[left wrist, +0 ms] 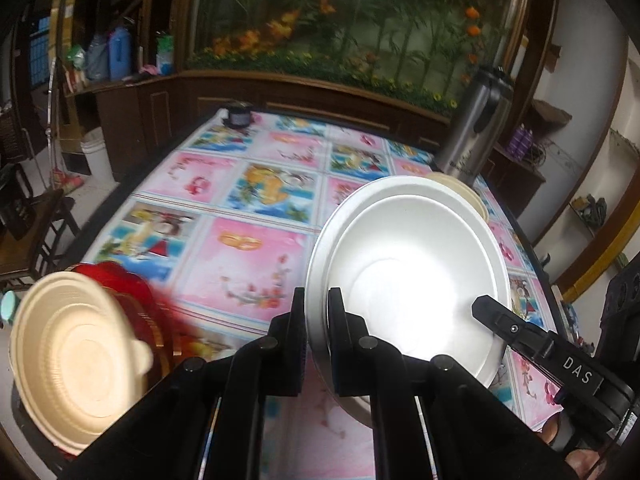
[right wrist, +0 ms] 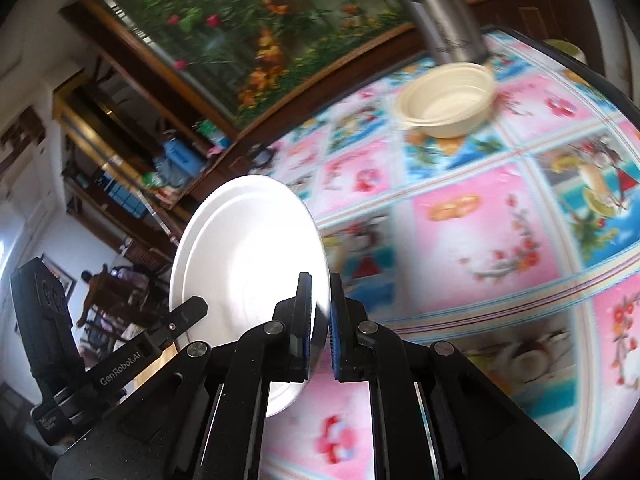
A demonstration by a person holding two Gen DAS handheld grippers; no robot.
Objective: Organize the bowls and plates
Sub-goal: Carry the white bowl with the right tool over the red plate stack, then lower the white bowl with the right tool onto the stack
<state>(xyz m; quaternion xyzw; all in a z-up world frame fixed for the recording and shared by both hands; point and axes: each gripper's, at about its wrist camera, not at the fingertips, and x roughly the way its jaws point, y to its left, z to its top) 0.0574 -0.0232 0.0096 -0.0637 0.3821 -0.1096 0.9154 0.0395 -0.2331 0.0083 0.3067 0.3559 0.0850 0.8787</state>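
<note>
A white plate [left wrist: 412, 268] is held up on edge above the table, tilted. My left gripper [left wrist: 317, 312] is shut on its rim. My right gripper [right wrist: 320, 312] is shut on the opposite rim of the same white plate [right wrist: 248, 256]; its finger [left wrist: 516, 330] reaches in from the right in the left wrist view, and the left one [right wrist: 180, 316] shows in the right wrist view. A cream bowl [left wrist: 76, 360] sits at the near left on a red item [left wrist: 132, 292]. Another cream bowl [right wrist: 448, 100] stands by a steel flask [right wrist: 444, 12]; its rim [left wrist: 460, 188] peeks behind the plate.
The table carries a pink and blue patterned cloth [left wrist: 256, 200]. The steel flask [left wrist: 476, 128] stands at the far right edge. A small dark jar [left wrist: 239, 114] sits at the far edge. A wooden cabinet with a flower picture [left wrist: 344, 16] backs the table.
</note>
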